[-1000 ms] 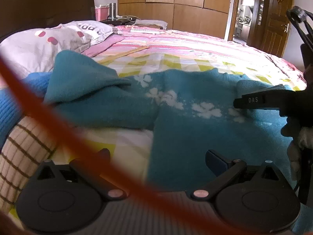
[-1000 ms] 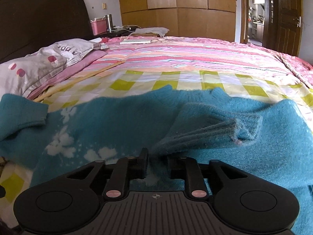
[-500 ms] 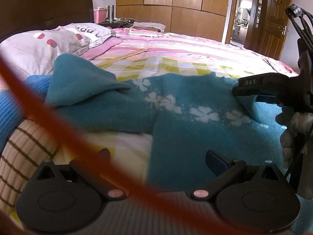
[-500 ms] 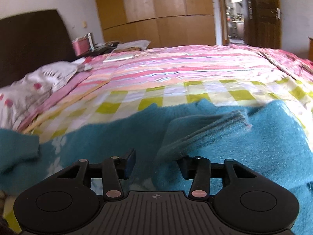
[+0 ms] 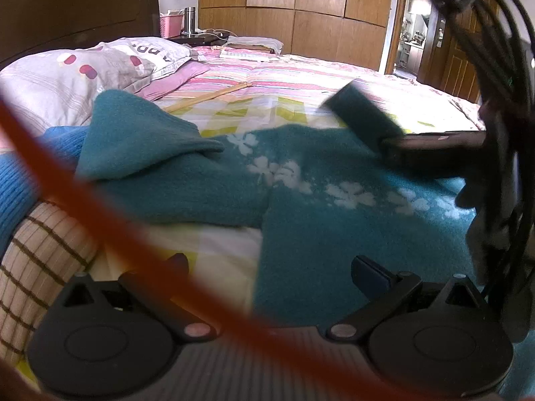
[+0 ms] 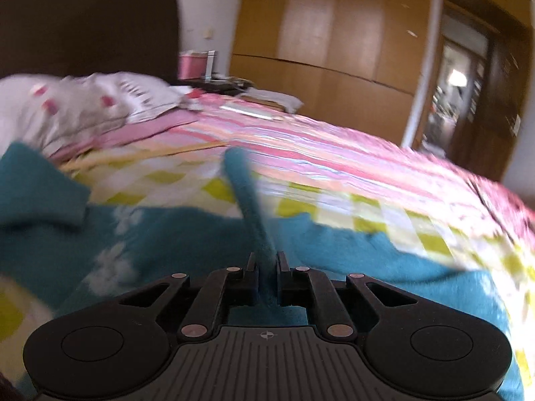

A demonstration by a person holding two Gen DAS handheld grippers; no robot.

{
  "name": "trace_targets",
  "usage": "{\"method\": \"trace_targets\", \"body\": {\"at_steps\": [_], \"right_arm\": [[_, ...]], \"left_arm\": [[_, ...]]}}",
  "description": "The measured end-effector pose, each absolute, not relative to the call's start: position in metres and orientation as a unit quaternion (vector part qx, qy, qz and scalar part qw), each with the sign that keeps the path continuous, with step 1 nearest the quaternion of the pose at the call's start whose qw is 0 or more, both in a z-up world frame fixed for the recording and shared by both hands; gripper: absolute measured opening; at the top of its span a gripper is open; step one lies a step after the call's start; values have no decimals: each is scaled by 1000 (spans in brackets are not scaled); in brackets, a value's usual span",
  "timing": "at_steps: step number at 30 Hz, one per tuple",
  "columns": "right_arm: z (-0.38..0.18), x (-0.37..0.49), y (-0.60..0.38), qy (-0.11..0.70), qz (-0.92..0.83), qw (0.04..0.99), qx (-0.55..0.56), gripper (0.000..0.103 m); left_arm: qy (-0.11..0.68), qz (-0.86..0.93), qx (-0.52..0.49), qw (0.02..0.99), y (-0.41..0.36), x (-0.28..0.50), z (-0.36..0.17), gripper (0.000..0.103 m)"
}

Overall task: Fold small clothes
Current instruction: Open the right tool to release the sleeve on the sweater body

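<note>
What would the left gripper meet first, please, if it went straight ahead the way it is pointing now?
Probably the teal sweater lying on the bed: the open left gripper points down at its near edge, though depth is hard to judge.

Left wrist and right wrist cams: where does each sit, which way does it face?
Left wrist: on the left gripper, low over the bed, facing the headboard and wardrobe across the sweater; own open fingers show, plus the right gripper entering at right, gripping the sleeve.
Right wrist: on the right gripper, tilted and blurred, facing the same way; its fingers are shut on the sleeve.
Shared: sweater, sleeve, bed, pillow, wardrobe.
</note>
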State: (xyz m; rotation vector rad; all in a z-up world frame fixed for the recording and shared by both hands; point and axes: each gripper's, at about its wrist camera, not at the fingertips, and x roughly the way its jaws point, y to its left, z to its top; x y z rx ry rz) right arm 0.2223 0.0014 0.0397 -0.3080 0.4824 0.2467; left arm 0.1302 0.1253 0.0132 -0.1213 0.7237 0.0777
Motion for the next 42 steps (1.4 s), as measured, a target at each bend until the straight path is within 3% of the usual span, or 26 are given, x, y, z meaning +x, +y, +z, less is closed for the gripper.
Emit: {"method": "trace_targets", "body": {"at_steps": [27, 42], "right_arm": [[20, 219, 20, 254, 161, 942, -152, 10], [33, 214, 7, 272, 229, 928, -113, 25]], "left_arm": [[357, 46, -61, 931, 129, 132, 11, 103], [336, 56, -63, 938, 137, 127, 19, 103]]}}
